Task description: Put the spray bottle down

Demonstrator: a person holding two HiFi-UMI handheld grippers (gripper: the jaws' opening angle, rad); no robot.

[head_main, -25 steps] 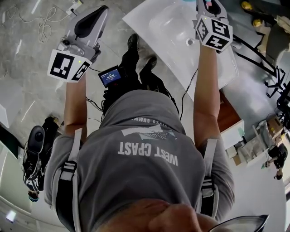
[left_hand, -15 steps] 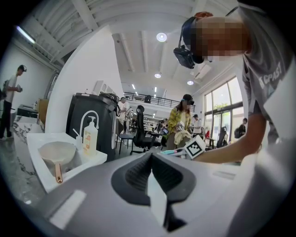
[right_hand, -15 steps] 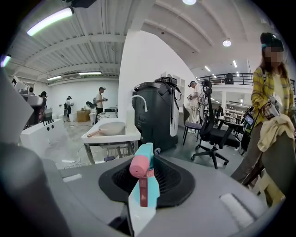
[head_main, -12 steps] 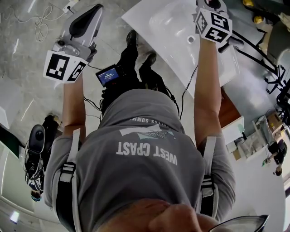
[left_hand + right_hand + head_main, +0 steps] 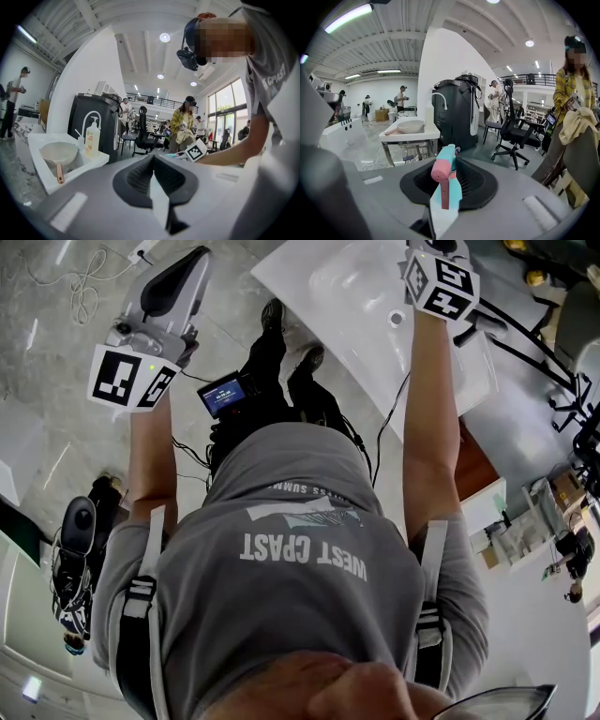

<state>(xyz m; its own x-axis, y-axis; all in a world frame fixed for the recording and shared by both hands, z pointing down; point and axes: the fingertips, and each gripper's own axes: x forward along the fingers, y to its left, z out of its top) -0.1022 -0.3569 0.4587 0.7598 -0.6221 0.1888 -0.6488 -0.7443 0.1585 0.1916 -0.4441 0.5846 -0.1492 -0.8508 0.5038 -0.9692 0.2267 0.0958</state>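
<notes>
The spray bottle [image 5: 445, 173] shows its teal head and pink nozzle between the grey jaws of my right gripper [image 5: 449, 187], which is shut on it. In the head view that gripper [image 5: 439, 268] is held out at the top right, above a white washbasin [image 5: 356, 306], with its tips at the picture's edge and the bottle hidden. My left gripper [image 5: 159, 306] hangs over the grey floor at the upper left. Its jaws [image 5: 157, 187] stand together with nothing between them.
A small lit screen [image 5: 225, 395] and cables [image 5: 84, 282] lie on the floor by the person's feet. The right gripper view shows a second basin on a stand [image 5: 410, 129], a black machine [image 5: 457, 112], an office chair [image 5: 511, 136] and a bystander [image 5: 572, 93].
My right gripper has moved a little towards the top of the head view, over the basin, with the bottle still in it. The left gripper has drifted slightly left.
</notes>
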